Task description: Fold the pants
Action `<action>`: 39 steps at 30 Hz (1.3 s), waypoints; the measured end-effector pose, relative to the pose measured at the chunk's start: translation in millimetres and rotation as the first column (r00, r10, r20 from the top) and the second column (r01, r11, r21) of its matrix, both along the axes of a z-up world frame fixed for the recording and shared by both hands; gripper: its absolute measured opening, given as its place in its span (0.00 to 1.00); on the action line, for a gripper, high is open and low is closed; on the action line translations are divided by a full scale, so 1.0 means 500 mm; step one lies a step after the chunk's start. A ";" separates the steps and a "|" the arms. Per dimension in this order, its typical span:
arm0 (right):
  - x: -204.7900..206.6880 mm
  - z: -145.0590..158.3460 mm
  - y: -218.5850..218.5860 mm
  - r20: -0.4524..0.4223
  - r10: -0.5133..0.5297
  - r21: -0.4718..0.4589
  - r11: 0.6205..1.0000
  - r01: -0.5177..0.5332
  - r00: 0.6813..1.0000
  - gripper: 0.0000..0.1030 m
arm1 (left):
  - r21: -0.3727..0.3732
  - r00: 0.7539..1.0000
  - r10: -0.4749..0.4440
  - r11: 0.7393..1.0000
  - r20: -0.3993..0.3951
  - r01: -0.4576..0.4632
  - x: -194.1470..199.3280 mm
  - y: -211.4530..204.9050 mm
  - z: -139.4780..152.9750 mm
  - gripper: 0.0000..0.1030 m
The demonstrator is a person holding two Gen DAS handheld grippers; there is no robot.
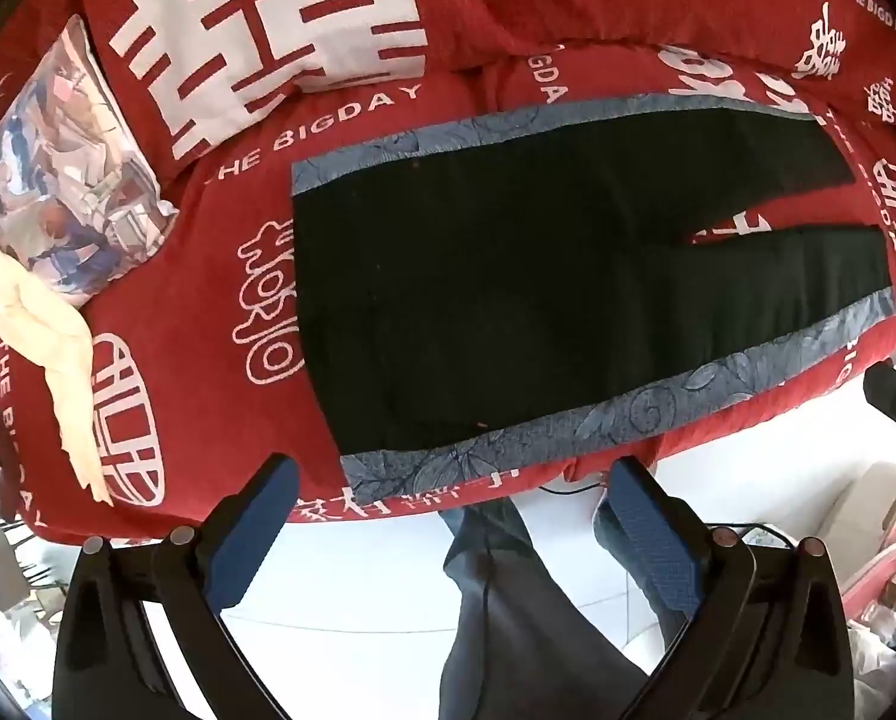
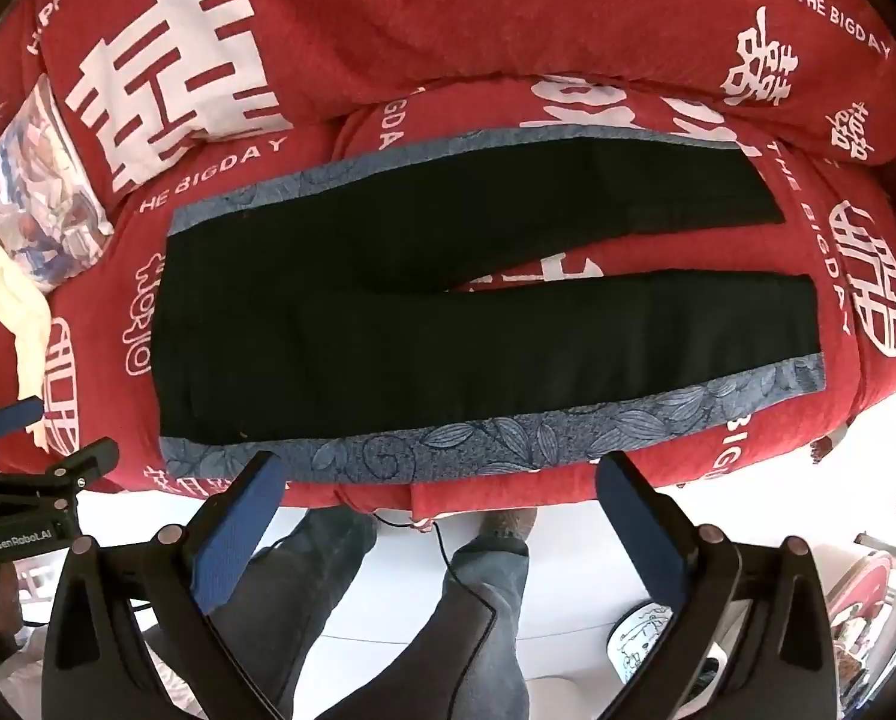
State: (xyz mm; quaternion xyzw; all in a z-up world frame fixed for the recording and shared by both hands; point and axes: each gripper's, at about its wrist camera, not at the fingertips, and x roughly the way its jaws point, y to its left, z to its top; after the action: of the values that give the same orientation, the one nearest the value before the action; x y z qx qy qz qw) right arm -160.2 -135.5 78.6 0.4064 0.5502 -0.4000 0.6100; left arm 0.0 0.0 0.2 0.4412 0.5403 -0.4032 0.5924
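Black pants [image 1: 508, 276] with blue floral side stripes [image 1: 658, 408] lie flat on the red bedspread [image 1: 208, 276], waist to the left and the two legs spread apart to the right. In the right wrist view the same pants [image 2: 388, 348] fill the middle. My left gripper [image 1: 451, 468] hangs open above the bed's near edge by the waist end, with nothing between its blue pads. My right gripper [image 2: 441, 462] is open too, over the near stripe [image 2: 508, 438], holding nothing. The left gripper's fingers [image 2: 16, 413] show at the left edge of the right wrist view.
A large red pillow [image 1: 256, 48] with white characters lies behind the pants. A patterned pillow [image 1: 70, 180] and a cream cloth [image 1: 46, 348] sit at the left. A person's legs [image 2: 340, 600] in jeans and a black cable [image 2: 448, 552] are below the bed edge, over white floor.
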 end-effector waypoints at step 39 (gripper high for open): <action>-0.006 0.014 -0.009 0.003 -0.009 -0.015 1.000 0.009 1.000 1.00 | -0.028 1.000 -0.010 1.000 -0.014 0.009 -0.003 -0.021 0.017 1.00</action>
State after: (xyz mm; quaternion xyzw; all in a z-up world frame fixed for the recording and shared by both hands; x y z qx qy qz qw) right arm -163.4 -140.0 85.8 0.4048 0.5446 -0.4063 0.6119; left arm -1.4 -10.4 8.7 0.4324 0.5367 -0.4166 0.5928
